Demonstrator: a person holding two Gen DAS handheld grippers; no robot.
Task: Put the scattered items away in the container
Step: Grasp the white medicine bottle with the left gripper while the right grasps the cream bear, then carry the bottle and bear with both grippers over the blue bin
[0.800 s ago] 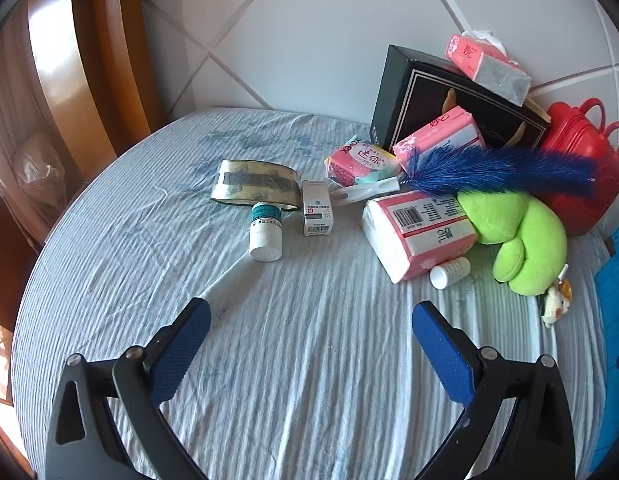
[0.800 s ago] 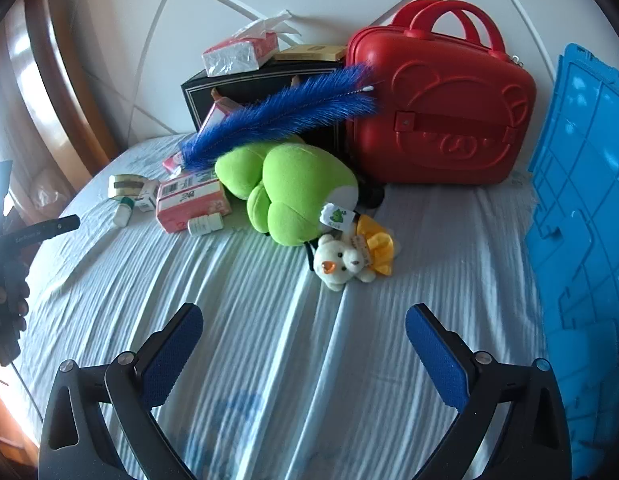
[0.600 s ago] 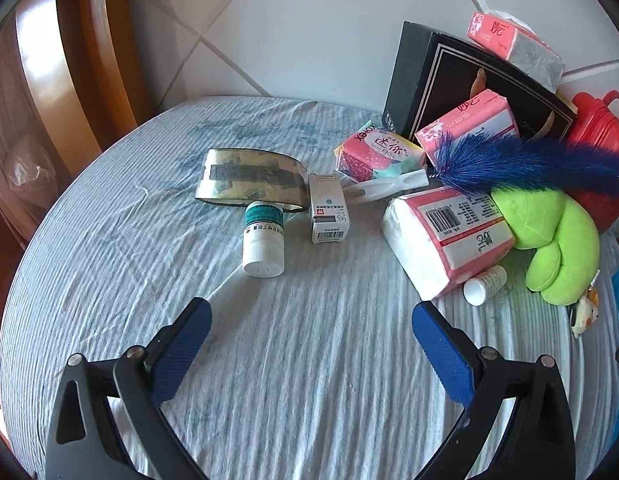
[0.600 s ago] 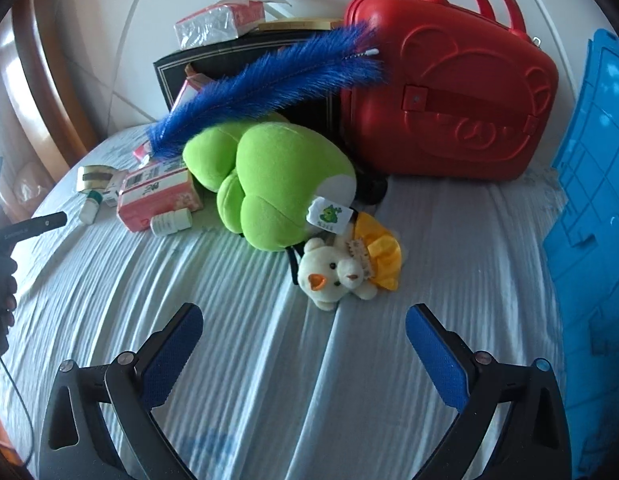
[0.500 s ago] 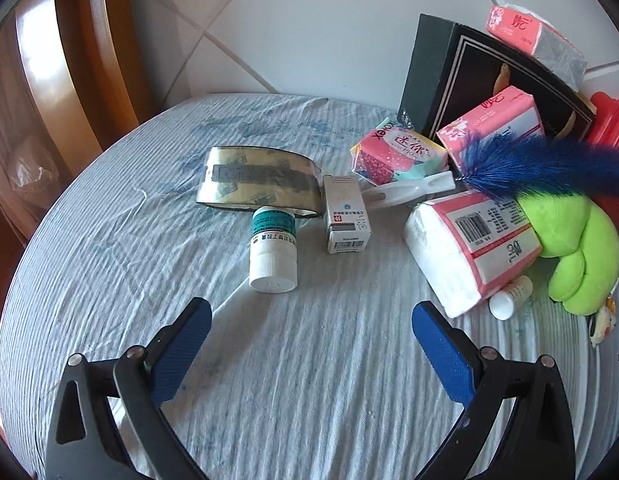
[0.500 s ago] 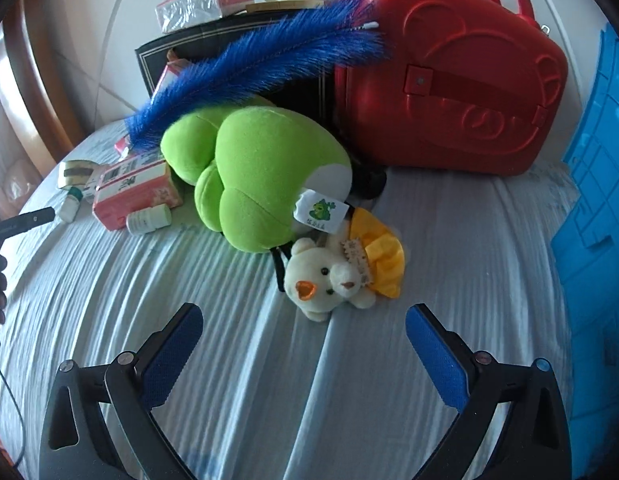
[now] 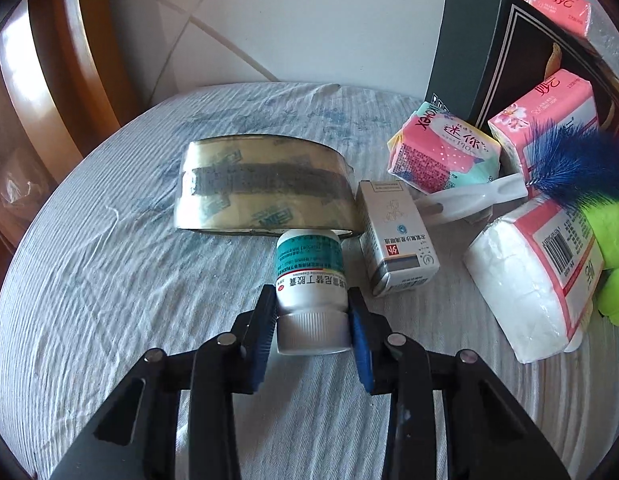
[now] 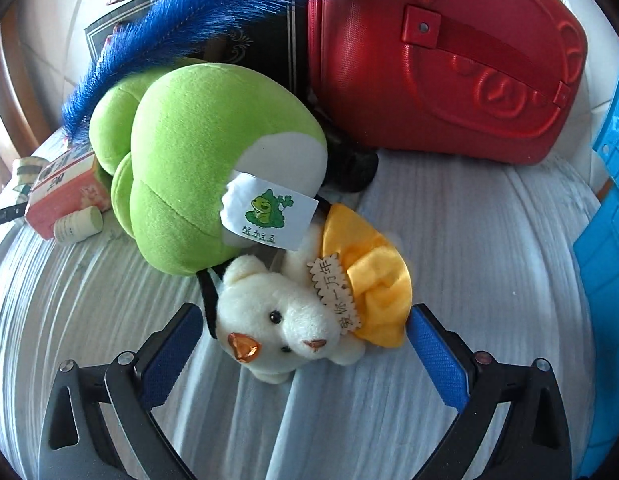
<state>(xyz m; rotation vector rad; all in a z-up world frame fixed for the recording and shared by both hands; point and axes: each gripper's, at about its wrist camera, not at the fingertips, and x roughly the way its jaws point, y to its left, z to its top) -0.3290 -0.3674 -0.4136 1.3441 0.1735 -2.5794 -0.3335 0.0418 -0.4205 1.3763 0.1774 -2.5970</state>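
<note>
My left gripper (image 7: 312,312) is shut on a white medicine bottle (image 7: 310,280) with a teal label, which lies on the cloth with its cap toward me. A tape roll (image 7: 261,192) and a small white medicine box (image 7: 395,240) lie just beyond it. My right gripper (image 8: 305,334) is open, its blue pads on either side of a small white teddy bear (image 8: 285,316) with a yellow bow. The bear lies against a green plush frog (image 8: 197,152). A blue container (image 8: 607,216) stands at the right edge.
Pink tissue packs (image 7: 443,148), a white tissue pack (image 7: 529,280), a blue feather duster (image 8: 189,12), a black box (image 7: 489,52) and a red case (image 8: 449,56) crowd the back. A second small bottle (image 8: 77,225) lies left of the frog.
My left gripper moved forward and closed on the medicine bottle. My right gripper advanced until the teddy bear lies between its open fingers.
</note>
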